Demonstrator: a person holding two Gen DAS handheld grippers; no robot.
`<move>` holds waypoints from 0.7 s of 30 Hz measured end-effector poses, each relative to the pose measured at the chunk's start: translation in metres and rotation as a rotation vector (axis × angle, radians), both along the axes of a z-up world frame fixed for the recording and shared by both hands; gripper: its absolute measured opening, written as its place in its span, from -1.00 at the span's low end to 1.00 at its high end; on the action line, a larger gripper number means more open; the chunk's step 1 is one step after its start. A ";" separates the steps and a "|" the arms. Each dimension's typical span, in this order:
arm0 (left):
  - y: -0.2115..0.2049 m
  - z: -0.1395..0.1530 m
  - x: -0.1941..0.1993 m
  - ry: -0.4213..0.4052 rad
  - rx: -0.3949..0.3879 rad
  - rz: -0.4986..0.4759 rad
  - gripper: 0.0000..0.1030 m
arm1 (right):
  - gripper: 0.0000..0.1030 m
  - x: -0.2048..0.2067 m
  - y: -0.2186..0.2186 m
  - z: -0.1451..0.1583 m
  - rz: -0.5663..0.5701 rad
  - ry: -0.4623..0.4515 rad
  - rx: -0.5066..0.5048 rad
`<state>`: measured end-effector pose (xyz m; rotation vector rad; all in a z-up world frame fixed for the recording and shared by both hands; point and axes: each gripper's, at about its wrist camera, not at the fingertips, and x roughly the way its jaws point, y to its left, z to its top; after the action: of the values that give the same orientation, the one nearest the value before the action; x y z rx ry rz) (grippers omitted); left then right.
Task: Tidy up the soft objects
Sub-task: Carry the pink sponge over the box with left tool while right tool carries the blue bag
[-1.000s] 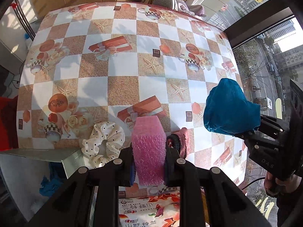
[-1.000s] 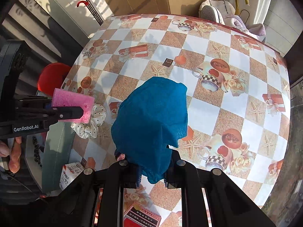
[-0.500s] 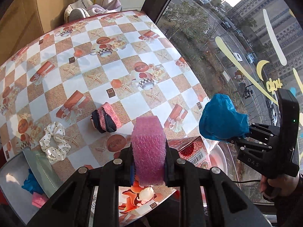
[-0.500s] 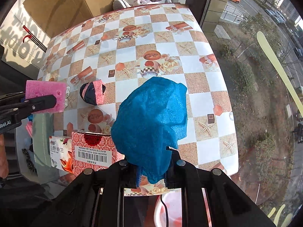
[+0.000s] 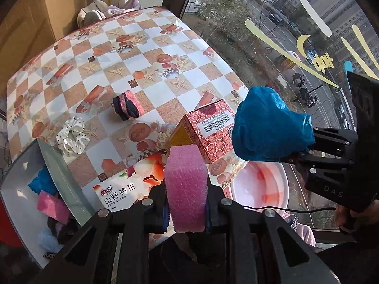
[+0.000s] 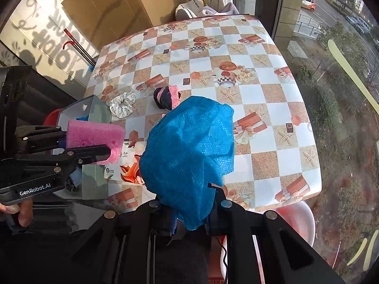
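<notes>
Pink block of bubbly foam (image 5: 186, 187), rectangular and upright, pinched between the left tongs (image 5: 187, 209) above the bench's near edge; crumpled blue mesh-like cloth (image 6: 189, 153), bunched into a loose wad, pinched in the right tongs (image 6: 189, 215) and held level in the air beside it, over a pink basin (image 5: 260, 187). Lying on the checkered, glossy oilcloth of the bench (image 5: 151, 54): a white polka-dot scrunchie (image 5: 72, 136), a rolled dark-and-pink sock bundle (image 5: 126, 105), a red patterned carton (image 5: 208, 130). At the left edge, a grey bin (image 5: 21, 184) with more blue and pink soft pieces inside.
</notes>
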<state>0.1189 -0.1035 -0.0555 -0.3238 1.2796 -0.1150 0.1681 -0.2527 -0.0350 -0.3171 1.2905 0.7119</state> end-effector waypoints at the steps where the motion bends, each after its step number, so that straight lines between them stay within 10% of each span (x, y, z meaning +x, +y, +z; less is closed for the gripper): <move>1: 0.006 -0.005 -0.008 0.019 -0.004 0.038 -0.54 | -0.65 -0.004 0.007 -0.001 0.027 0.009 0.010; 21: 0.070 -0.023 -0.105 0.133 0.065 0.457 -0.54 | -0.65 -0.084 0.114 -0.032 0.586 0.057 -0.012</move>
<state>0.0140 -0.0332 -0.0782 -0.5658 1.3071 0.3408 0.0841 -0.1389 -0.0674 -0.7041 1.2614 1.2130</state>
